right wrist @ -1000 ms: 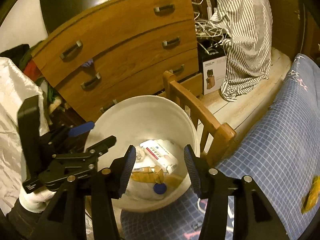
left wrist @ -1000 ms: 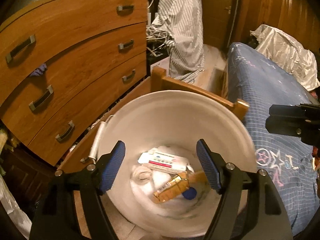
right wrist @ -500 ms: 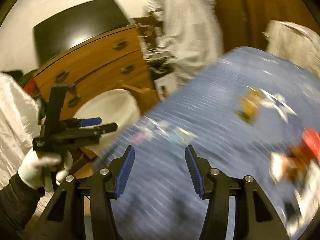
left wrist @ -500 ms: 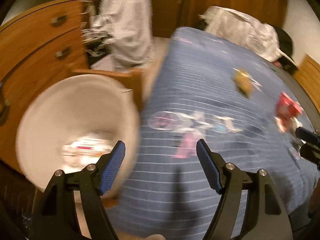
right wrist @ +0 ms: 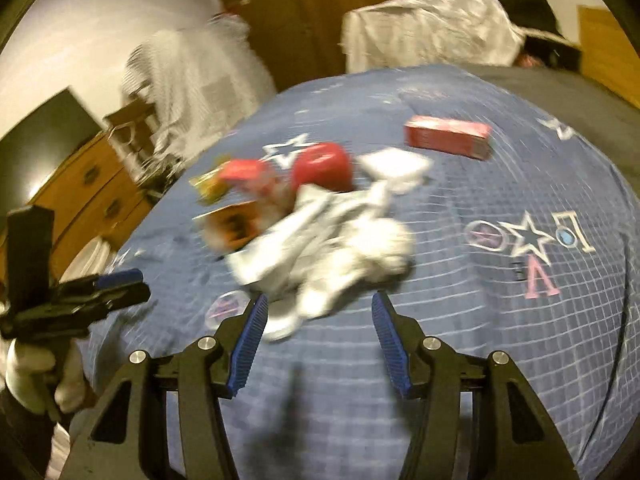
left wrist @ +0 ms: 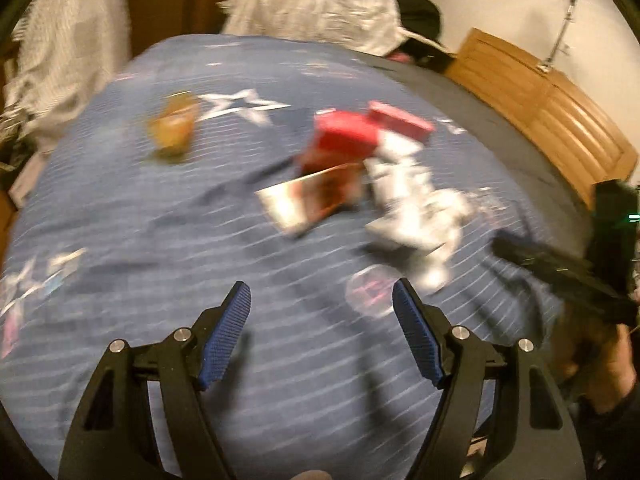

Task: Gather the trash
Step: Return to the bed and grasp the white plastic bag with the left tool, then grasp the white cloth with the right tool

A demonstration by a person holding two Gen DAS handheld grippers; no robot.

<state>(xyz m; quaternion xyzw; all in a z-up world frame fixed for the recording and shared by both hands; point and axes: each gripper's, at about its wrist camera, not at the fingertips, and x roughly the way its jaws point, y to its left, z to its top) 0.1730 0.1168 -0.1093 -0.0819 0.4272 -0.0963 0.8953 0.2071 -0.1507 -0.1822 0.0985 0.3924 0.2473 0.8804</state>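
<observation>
Trash lies in a blurred heap on the blue star-patterned bedspread (left wrist: 160, 280): crumpled white paper (right wrist: 340, 248), red packets (right wrist: 320, 168), a shiny foil packet (left wrist: 308, 200) and a yellow wrapper (left wrist: 174, 130). A red box (right wrist: 448, 136) lies apart, farther back. My left gripper (left wrist: 322, 300) hovers open over bare bedspread, short of the heap. My right gripper (right wrist: 318, 308) is open too, its tips just short of the white paper, with nothing between the pads. Each gripper shows at the edge of the other's view, held in a hand.
A wooden chest of drawers (right wrist: 80, 184) and a hanging striped shirt (right wrist: 192, 80) stand left of the bed. A silvery cloth bundle (right wrist: 432, 32) lies at the bed's far end. A wooden panel (left wrist: 540, 96) runs along the bed's right side.
Both grippers have swung from above the white bin, which holds several pieces of trash, to over the bed. The bin has left both views. The trash heap now lies ahead.
</observation>
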